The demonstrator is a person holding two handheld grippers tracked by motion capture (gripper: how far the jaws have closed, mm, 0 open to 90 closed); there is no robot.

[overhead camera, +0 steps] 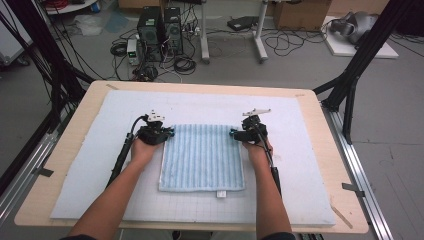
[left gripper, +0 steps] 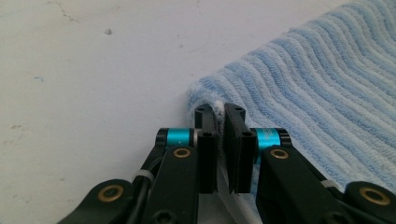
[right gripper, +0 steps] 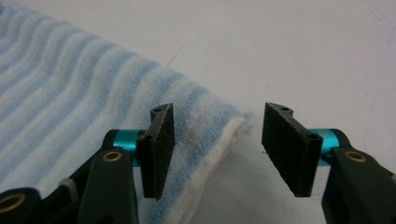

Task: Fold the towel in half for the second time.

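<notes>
A light-blue striped towel (overhead camera: 202,157) lies flat and folded on the pale mat in the high view. My left gripper (overhead camera: 169,133) is at its far left corner; in the left gripper view the gripper (left gripper: 220,114) is shut on the towel's corner edge (left gripper: 211,100). My right gripper (overhead camera: 234,133) is at the far right corner. In the right gripper view that gripper (right gripper: 215,122) stands open, its jaws astride the towel's white-hemmed corner (right gripper: 233,128), not touching it. One black pad (right gripper: 159,140) rests above the towel (right gripper: 70,93).
The pale blue mat (overhead camera: 300,165) covers most of the wooden table (overhead camera: 75,112). A small white label (overhead camera: 221,193) shows at the towel's near edge. Black frame struts (overhead camera: 357,65) stand at the table's right, and computer boxes (overhead camera: 160,27) with cables lie on the floor beyond.
</notes>
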